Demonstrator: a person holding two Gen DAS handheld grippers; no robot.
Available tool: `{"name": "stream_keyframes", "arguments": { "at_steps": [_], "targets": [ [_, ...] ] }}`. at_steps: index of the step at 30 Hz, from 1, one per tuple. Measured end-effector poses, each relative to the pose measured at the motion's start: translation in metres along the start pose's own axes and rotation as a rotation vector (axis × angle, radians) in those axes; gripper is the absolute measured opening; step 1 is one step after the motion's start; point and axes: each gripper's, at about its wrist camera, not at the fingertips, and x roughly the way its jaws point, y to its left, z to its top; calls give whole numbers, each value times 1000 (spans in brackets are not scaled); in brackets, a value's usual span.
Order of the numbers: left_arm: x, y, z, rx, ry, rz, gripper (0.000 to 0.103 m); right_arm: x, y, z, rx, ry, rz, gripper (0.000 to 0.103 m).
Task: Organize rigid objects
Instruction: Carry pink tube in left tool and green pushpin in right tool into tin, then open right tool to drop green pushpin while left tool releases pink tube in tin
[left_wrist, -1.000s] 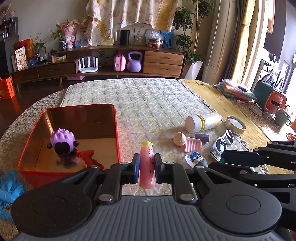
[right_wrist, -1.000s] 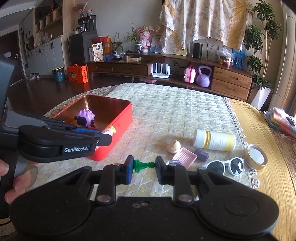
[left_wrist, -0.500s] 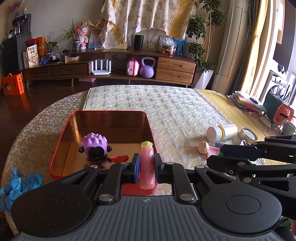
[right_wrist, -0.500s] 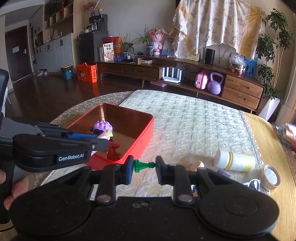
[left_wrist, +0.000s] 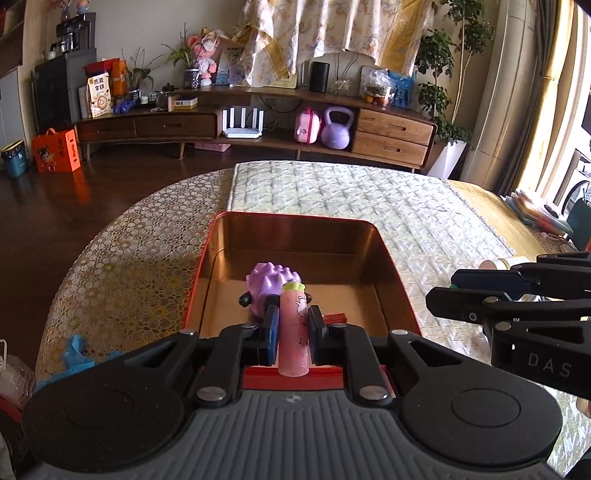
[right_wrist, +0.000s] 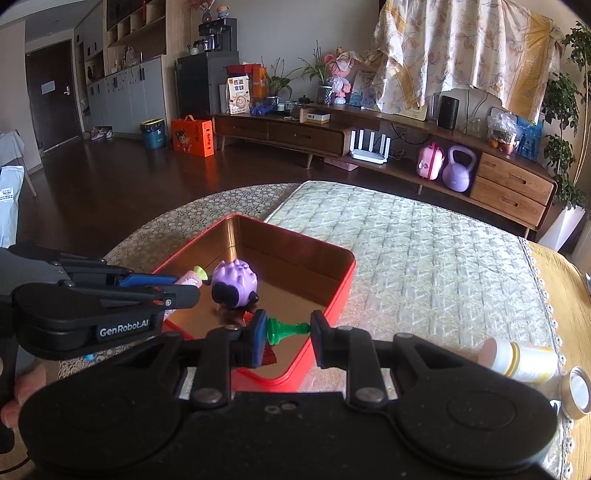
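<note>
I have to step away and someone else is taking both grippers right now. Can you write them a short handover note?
Left gripper: shut on the pink bottle, held upright over the near end of the red tin.
Right gripper: shut on the green chess piece, held sideways over the tin's near edge.
Done: the purple spiky toy and a small red piece lie in the tin.
Left: release both held things into the tin, then fetch the white-and-yellow bottle and the tape roll from the table.
</note>
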Motion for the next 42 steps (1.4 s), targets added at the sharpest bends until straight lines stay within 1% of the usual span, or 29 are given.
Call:
{"name": "stream_keyframes", "arguments": {
  "at_steps": [7,14,23,28,34,42],
  "targets": [
    [27,14,3,-11,69,43,16,35,4,13,-34,26,-9,25],
    [50,17,5,-4,110,62,16,72,4,15,-56,75,-20,25],
    [73,20,9,-6,147,85,16,110,13,16,-127,132,-25,25],
    [79,18,13,9,145,94,16,118,16,15,-146,149,-21,25],
    [81,15,14,33,139,109,16,121,12,13,-114,162,-12,25],
    [79,15,12,29,136,107,16,114,7,12,-76,152,-6,31]
  ]
}}
